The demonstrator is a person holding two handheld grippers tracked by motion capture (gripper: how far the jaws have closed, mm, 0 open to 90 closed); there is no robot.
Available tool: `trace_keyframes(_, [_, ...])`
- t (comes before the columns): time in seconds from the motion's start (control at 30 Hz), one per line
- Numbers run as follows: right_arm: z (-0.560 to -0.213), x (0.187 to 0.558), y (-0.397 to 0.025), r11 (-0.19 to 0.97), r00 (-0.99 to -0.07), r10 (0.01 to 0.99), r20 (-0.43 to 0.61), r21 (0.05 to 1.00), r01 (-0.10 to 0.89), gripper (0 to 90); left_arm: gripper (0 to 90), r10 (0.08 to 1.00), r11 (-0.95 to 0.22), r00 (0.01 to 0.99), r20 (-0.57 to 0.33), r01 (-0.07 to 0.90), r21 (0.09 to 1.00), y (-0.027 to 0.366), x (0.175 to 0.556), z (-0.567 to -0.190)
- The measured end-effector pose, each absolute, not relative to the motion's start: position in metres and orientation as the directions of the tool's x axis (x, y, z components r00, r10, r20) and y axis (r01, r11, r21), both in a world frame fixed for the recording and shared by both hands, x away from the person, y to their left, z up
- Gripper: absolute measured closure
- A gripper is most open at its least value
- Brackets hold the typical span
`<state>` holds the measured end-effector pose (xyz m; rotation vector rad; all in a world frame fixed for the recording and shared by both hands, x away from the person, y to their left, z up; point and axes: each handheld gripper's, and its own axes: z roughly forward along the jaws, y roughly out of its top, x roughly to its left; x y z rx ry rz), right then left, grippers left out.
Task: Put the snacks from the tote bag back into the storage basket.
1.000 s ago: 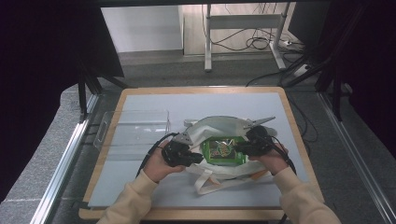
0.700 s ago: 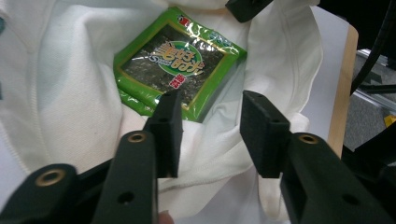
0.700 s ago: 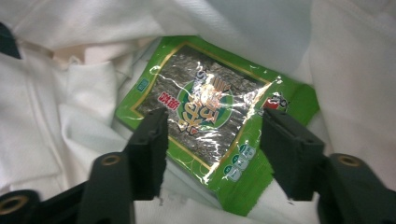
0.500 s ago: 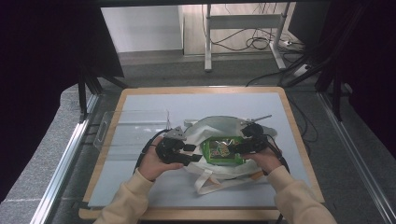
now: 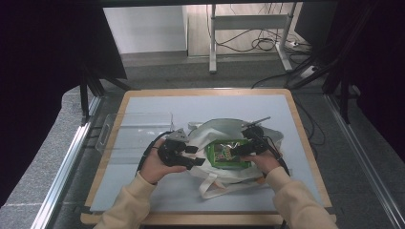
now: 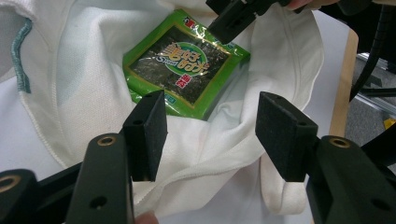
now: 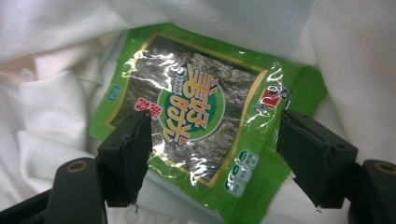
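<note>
Nearest the table's front edge, the person's two cream sleeves (image 5: pixel 286 200) come in from below, each hand carrying a set of tongs. The left tongs (image 5: pixel 197 162) sit at the left rim of a white cloth bag (image 5: pixel 224 129), their tips reaching toward its opening. In the left gripper view their jaws stand wide apart with nothing between them, hovering above the folded hem of the bag, just short of the green packet.

The right tongs (image 5: pixel 233 151) reach in from the opposite side, over the right half of the bag. In the right gripper view their jaws are also spread wide, one on either side of the green seaweed snack packet (image 7: pixel 201 121), with its printed face showing between them; I cannot tell whether they touch the wrapper, and they have not closed on it.

The packet lies flat inside the open mouth of the bag, cloth bunched around all its edges. The bag's handles (image 5: pixel 215 183) trail toward the person.

Farther left, apart from the bag, a clear plastic tray (image 5: pixel 129 131) lies on the grey mat (image 5: pixel 157 102) that covers the wooden table (image 5: pixel 296 114). Beyond the table's far edge, cables (image 5: pixel 258 45) lie on the floor around a metal frame.
</note>
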<state>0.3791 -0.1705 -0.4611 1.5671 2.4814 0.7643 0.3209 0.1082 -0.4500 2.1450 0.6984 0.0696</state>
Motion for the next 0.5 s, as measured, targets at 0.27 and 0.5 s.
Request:
trace_keyframes(0.27, [-0.473,0.387,-0.165,0.343,-0.431,0.891,0.138,0.415,0.842,25.8,42.7,0.503,-0.473,0.843,-0.192,0.454,0.755,0.109,0.321,-0.45])
trace_keyframes(0.5, [-0.482,0.394,-0.164,0.33,-0.393,0.913,0.106,0.373,0.867,24.1,42.5,0.505,-0.475,0.841,-0.193,0.457,0.752,0.108,0.32,-0.451])
